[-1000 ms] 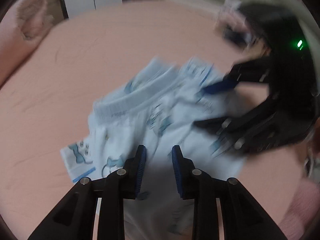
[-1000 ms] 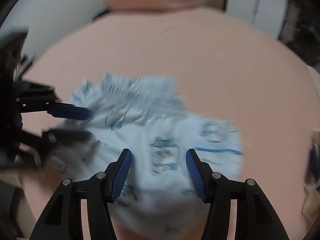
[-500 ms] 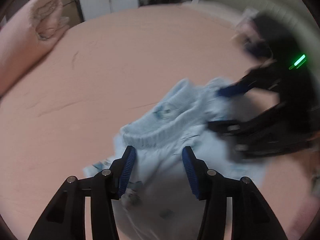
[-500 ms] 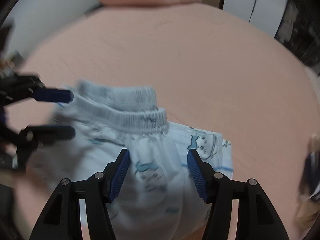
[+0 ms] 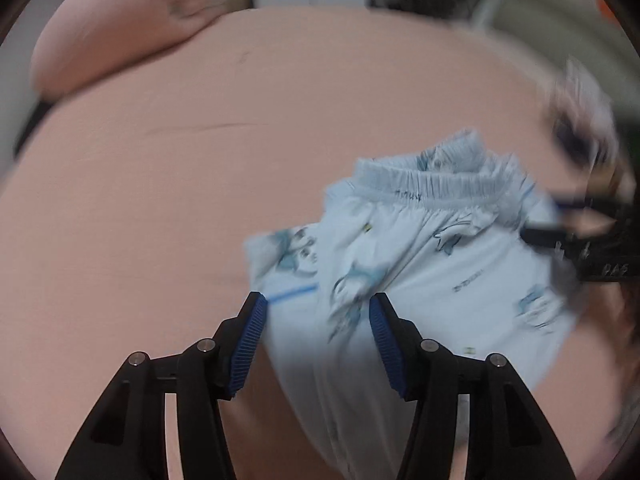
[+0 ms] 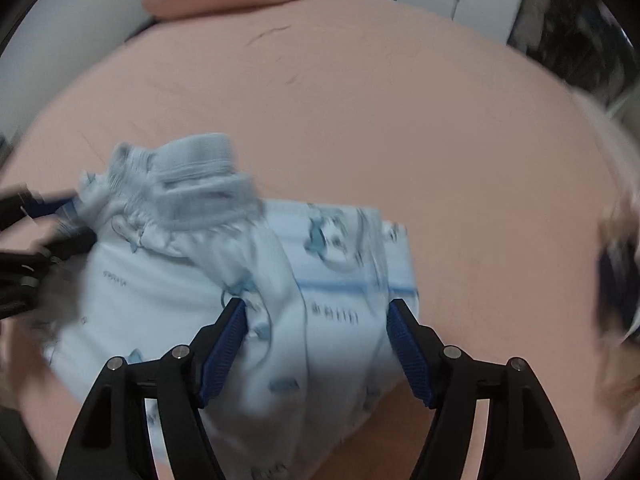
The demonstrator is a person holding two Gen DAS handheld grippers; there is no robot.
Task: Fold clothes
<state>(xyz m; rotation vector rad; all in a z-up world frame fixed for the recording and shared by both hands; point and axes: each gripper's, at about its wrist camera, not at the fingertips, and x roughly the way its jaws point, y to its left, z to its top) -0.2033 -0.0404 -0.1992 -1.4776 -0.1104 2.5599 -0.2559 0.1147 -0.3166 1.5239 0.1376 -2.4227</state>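
Bedding in a peach-pink sheet [image 5: 168, 184] filled most of both views, with a pink pillow [image 5: 120, 36] lying at its far edge. On the sheet lay the pale blue trousers [image 5: 432, 264], printed with blue cartoon figures and partly folded over on themselves, the gathered waistband [image 5: 436, 184] bunched at the far side and a flat layer with a blue stripe sticking out beneath. Motion blur softened much of the cloth. The left gripper [image 5: 316, 340] pointed down over the near part of the trousers, its jaws opening; cloth showed between the blue pads [image 5: 250, 344] but they did not press on it. The right gripper [image 6: 320, 344] hung likewise over the folded trousers, its jaws also opening and standing wider, fabric lying loose between the pads [image 6: 408, 348] without being pinched.
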